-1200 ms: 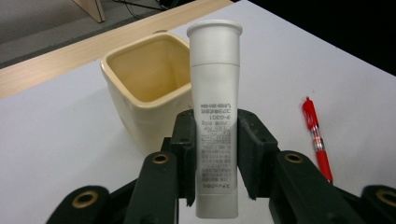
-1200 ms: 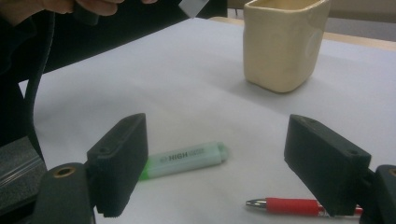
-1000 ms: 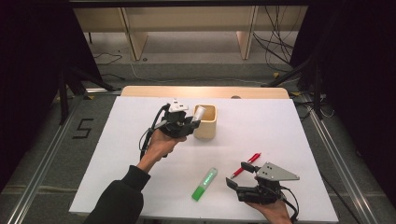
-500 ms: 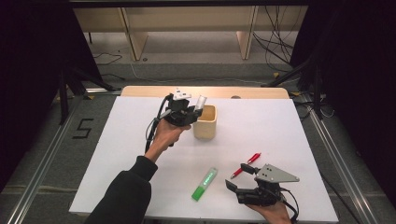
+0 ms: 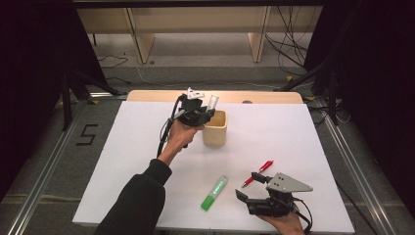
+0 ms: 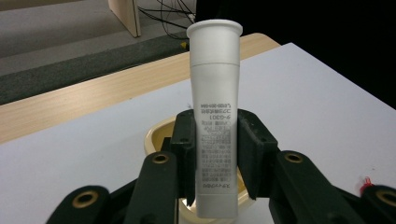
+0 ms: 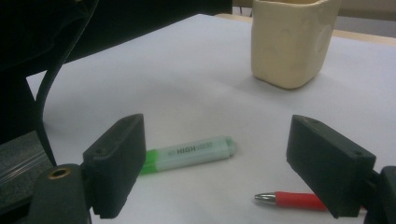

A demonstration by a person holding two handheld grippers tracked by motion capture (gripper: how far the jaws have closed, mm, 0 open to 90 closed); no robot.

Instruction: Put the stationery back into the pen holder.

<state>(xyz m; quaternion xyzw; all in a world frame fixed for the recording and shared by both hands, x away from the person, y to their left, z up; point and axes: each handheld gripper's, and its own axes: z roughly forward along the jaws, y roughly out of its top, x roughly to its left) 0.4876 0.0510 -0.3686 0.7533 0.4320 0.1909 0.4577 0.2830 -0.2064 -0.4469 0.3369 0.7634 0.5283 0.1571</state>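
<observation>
White tube held over the cream cup, left hand-held gripper clenched on it.

The left hand-held gripper (image 6: pixel 215 154) grasps a white tube (image 6: pixel 215 116) upright between its pads, cap end up, directly above the cream cup (image 5: pixel 215 128) at the far middle of the white worktop (image 5: pixel 303 132); small printed lines run down the tube (too fine to read, apart from a code like "9-G301"). The right hand-held gripper (image 7: pixel 215 163) rests near the worktop's front edge, jaws spread wide and grasping nothing. Its own view shows what the high view cannot: "HIGH" printed on the green highlighter (image 7: pixel 189 154) lying between the jaws, with a red pen (image 7: pixel 292 199) just beside the right jaw.
</observation>
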